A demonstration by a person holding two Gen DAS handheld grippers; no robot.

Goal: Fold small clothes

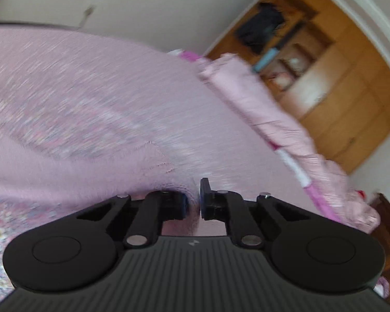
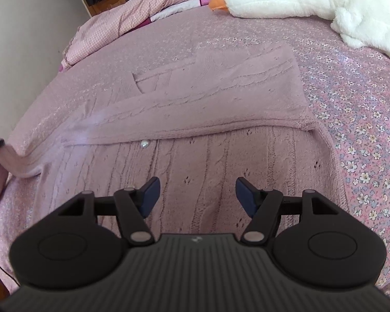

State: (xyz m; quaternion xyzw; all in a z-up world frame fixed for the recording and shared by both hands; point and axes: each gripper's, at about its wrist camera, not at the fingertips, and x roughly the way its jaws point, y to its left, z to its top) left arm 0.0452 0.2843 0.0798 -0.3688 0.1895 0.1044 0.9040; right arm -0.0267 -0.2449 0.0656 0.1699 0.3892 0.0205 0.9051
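A pink cable-knit cardigan [image 2: 208, 130] lies on the bed, one sleeve folded across its body and a pearl button [image 2: 144, 144] showing under the sleeve's edge. My right gripper [image 2: 197, 195] hovers open just above the cardigan's lower body, nothing between its blue pads. In the left wrist view, which is motion-blurred, my left gripper [image 1: 193, 201] is shut on a pinch of the cardigan [image 1: 153, 163], and the lifted knit spreads out to the left. At the far left edge of the right wrist view, the raised sleeve end [image 2: 13, 161] is held by a dark shape.
The bed has a pink floral sheet [image 2: 364, 143]. A white plush goose [image 2: 325, 2] lies at the back right. A rumpled pink quilt [image 2: 132, 18] runs along the far left side. A wooden wardrobe [image 1: 338, 91] stands beyond the bed.
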